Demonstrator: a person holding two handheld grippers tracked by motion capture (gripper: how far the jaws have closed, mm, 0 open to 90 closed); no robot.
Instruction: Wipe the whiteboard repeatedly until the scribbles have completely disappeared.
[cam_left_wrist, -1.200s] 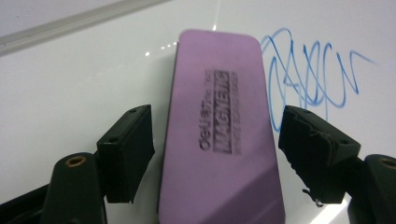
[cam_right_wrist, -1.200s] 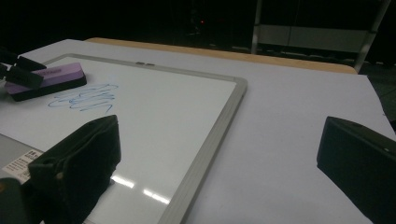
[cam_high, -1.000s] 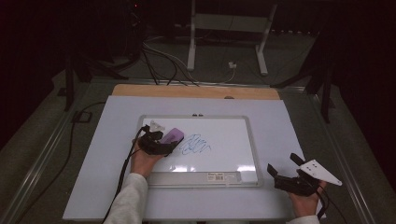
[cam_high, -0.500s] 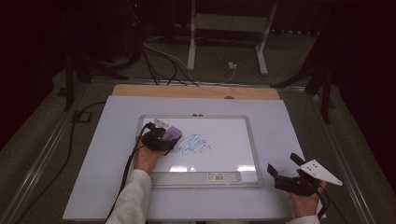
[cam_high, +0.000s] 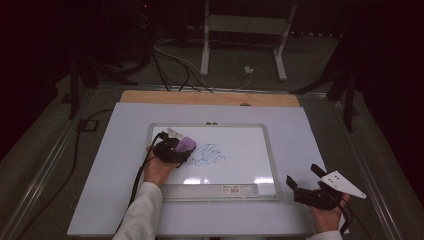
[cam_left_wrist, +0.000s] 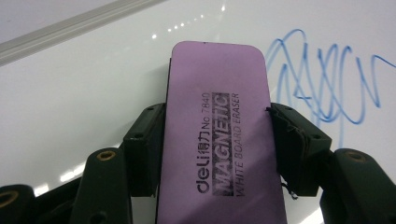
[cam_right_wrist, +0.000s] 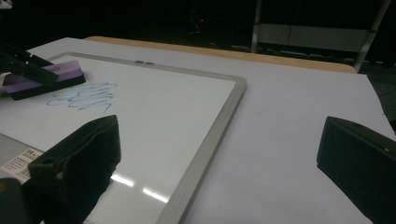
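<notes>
A purple magnetic whiteboard eraser (cam_left_wrist: 219, 135) lies on the whiteboard (cam_high: 240, 170), just left of a blue scribble (cam_high: 209, 155). My left gripper (cam_high: 182, 150) is shut on the eraser (cam_high: 186, 144). Its jaws have just been closing, and the black pads (cam_left_wrist: 292, 140) now press on both long sides. In the left gripper view the scribble (cam_left_wrist: 322, 84) runs to the right of the eraser's far end. My right gripper (cam_high: 305, 177) rests off the board's lower right corner, open with nothing between its jaws. The right gripper view shows the eraser (cam_right_wrist: 44, 79) and the scribble (cam_right_wrist: 81, 95) at far left.
The whiteboard's grey frame (cam_high: 272, 160) lies on a white sheet (cam_high: 310, 135) that covers the table. A wooden strip (cam_high: 210, 98) runs along the far edge. Cables (cam_high: 170, 65) and a metal stand (cam_high: 245, 30) are on the floor beyond.
The left gripper's jaws have drawn in against the eraser's sides, and the hand has barely shifted. The right gripper has kept still.
</notes>
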